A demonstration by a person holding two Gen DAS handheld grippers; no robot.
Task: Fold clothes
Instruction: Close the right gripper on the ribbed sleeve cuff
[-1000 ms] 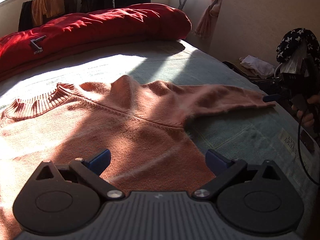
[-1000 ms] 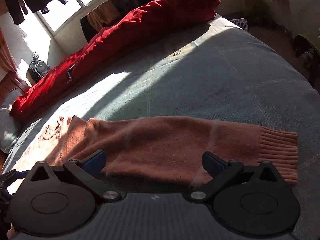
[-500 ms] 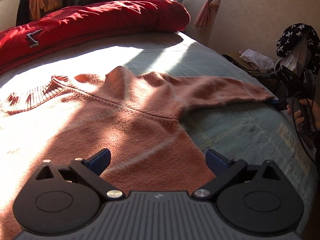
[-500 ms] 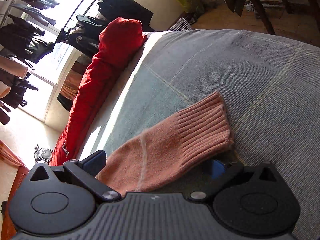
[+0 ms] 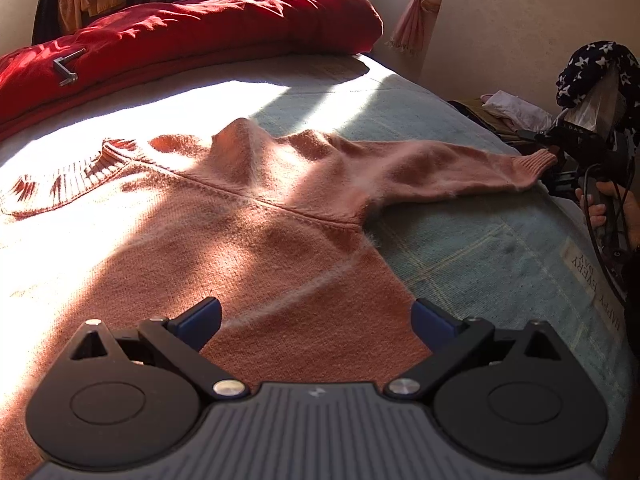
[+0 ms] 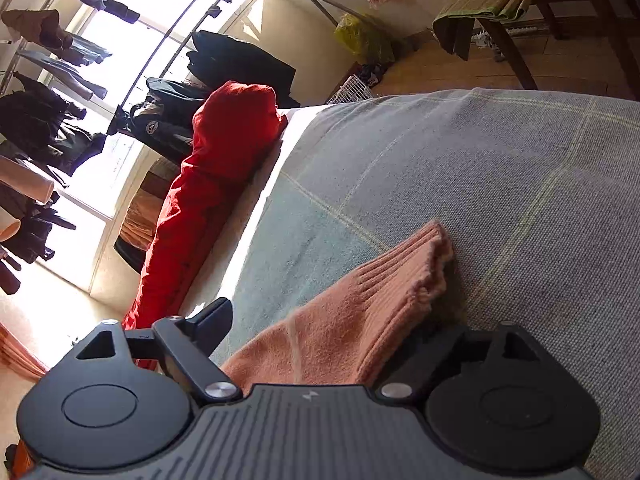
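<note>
On right wrist view only — cuff (image 6: 404,276) between closing right tongs (image 6: 332,320), drying rack (image 6: 168,36).

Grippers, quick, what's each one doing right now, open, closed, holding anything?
Left gripper: open, empty, over the sweater body.
Right gripper: jaws closing around the sleeve cuff, which lies between them; not clamped yet.

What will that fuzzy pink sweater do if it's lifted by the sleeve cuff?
The sweater will probably drape and sag, since its knit already lies in soft humps. The sleeve would likely trail limply from the right gripper, whose jaws are closing around it. Its fuzzy surface probably won't slip.
</note>
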